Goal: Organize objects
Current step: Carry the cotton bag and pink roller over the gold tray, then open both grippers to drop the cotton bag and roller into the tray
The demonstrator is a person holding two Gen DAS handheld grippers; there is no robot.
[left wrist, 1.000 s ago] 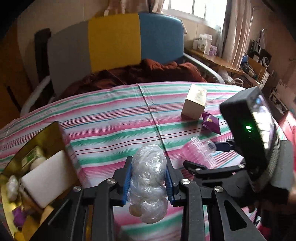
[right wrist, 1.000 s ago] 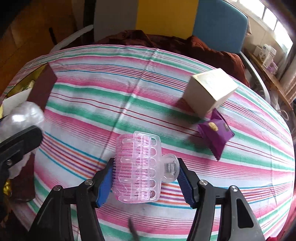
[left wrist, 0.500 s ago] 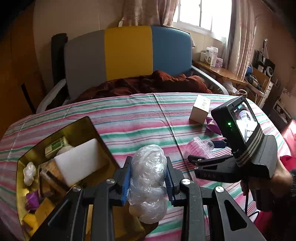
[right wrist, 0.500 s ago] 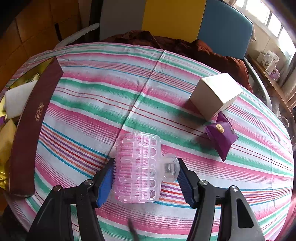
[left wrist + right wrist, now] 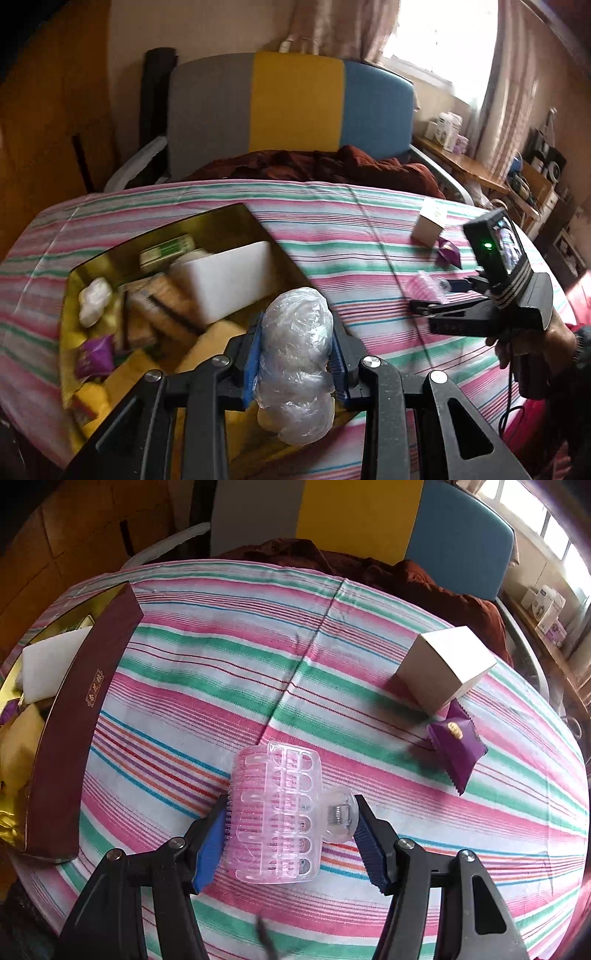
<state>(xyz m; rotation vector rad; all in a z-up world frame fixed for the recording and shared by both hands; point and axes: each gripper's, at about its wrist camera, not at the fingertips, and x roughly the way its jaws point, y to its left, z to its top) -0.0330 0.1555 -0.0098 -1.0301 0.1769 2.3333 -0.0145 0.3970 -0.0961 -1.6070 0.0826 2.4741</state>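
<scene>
The left claw (image 5: 295, 360) gripped a plastic-wrapped bundle (image 5: 295, 354) just short of the half-filled gold box (image 5: 92, 266) ahead. The right claw (image 5: 291, 830) clamped the pink hair clip (image 5: 275, 816) near the counter (image 5: 221, 686); beyond it, a carton (image 5: 443, 672) and purple sachet (image 5: 456, 742) waited.

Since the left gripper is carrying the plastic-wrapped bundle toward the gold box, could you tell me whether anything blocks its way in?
Nothing visible does. The left gripper holds the bundle at the near rim of the open box, which has no lid. Inside, the white block and packets fill much of the floor.
</scene>
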